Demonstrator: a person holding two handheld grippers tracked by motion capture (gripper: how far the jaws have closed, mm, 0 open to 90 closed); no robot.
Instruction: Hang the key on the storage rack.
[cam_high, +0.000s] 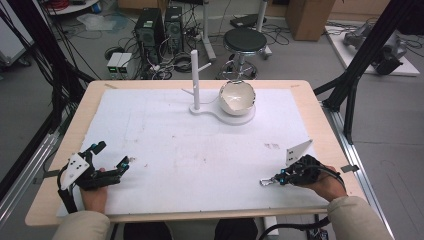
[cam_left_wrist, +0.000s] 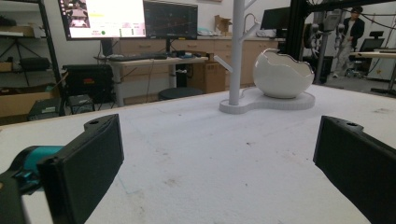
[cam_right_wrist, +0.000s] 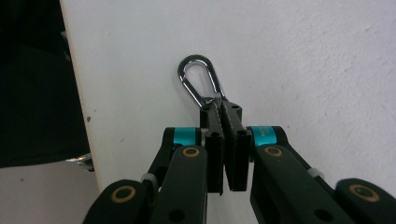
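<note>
- Fingers (cam_right_wrist: 227, 140) of the right gripper (cam_high: 278, 180): pressed together on the narrow end of a silver carabiner clip (cam_right_wrist: 198, 84); the clip's rounded loop projects beyond the tips and lies flat against the white mat (cam_high: 200, 150).
- Fingers (cam_left_wrist: 88, 163) of the left gripper (cam_high: 114, 159): set wide apart, with bare mat between them and nothing held.
- Right gripper, position: near the front right corner of the tabletop (cam_high: 320, 115), held by the person's right hand (cam_high: 330, 186), pointing toward the left edge. A grey three-cornered plate (cam_high: 298, 150) stands up on top of it.
- Left gripper, position: near the front left corner of the tabletop, held by the left hand (cam_high: 94, 192), pointing toward the far right.
- Carabiner clip, position: on the mat close to the front edge, right of centre; in the right gripper view it lies just beside the mat's border.
- White stand (cam_high: 196, 80): upright post with short side pegs on a flat white base, near the middle of the far edge.
- White bowl (cam_high: 237, 96): jagged, eggshell-like rim, seated on the round part of the same base just right of the post.
- White mat: covers most of the tabletop, with faint smudges near the centre.
</note>
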